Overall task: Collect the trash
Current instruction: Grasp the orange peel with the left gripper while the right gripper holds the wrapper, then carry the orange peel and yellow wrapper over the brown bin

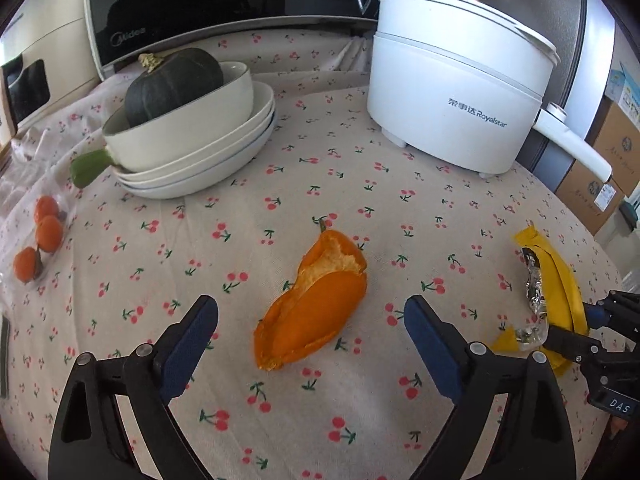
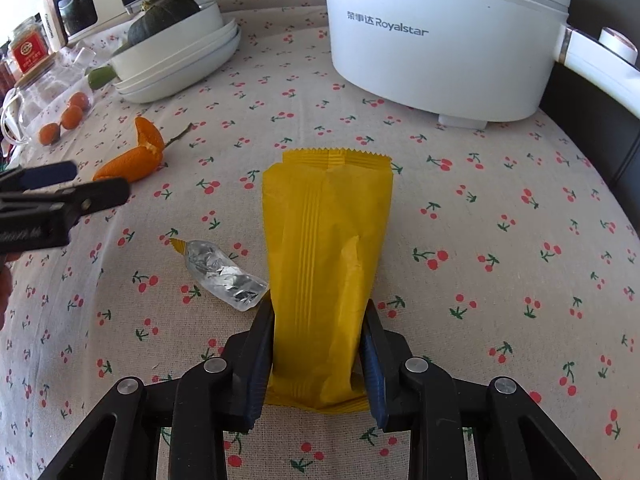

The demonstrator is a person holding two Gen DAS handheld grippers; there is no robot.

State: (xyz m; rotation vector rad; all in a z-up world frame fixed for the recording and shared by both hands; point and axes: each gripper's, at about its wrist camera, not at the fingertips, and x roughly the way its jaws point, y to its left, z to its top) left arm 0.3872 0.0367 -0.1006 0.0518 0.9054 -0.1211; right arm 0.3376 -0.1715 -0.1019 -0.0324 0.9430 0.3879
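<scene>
An orange peel [image 1: 316,304] lies on the cherry-print tablecloth [image 1: 400,208], hollow side up. My left gripper [image 1: 310,308] is open just above it, and its blue pads [image 1: 192,340] stand apart from the peel on both sides. My right gripper [image 2: 318,312] is shut on the near end of a yellow snack wrapper [image 2: 326,240], whose far end rests on the cloth. A crumpled silver foil piece [image 2: 224,274] lies just left of the wrapper. The right wrist view shows the left gripper [image 2: 92,184] beside the peel [image 2: 136,156]. The left wrist view shows the wrapper [image 1: 560,280] and foil [image 1: 534,284] at far right.
A white Royalstar electric pot [image 1: 452,92] with a long handle stands at the back right. Stacked white dishes [image 1: 208,152] hold a dark green squash [image 1: 172,84], with a green pepper [image 1: 90,166] beside them. Small oranges [image 1: 48,232] lie at left. A microwave [image 1: 224,4] stands behind.
</scene>
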